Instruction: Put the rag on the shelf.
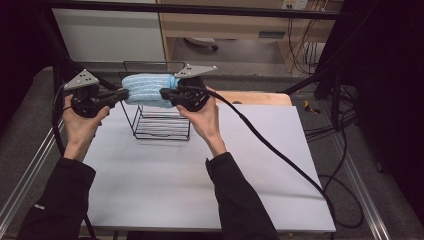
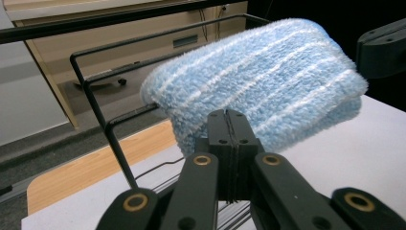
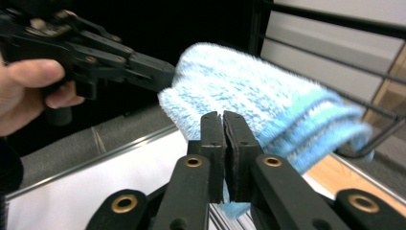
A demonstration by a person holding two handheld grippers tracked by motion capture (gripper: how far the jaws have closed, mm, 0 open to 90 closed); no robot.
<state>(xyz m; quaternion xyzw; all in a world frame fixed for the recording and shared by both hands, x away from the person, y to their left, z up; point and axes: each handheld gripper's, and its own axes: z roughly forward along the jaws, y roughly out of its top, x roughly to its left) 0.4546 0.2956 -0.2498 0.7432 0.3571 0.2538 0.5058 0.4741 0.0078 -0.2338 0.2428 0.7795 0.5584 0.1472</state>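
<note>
I hold a folded blue towel point(image 1: 147, 90) between my two grippers, up off the white table point(image 1: 165, 175) and level with the top of the black wire rack point(image 1: 161, 122) — it hangs over the rack. My left gripper point(image 1: 123, 94) has its jaws pressed together on the towel's left end; my right gripper point(image 1: 165, 93) is pinched tight on the opposite end — a blue edge shows between its jaws.

No legible text, label, brand, number or sign found in any view; a small plate on the cabinet front, upper frame, is too blurred to read.
</note>
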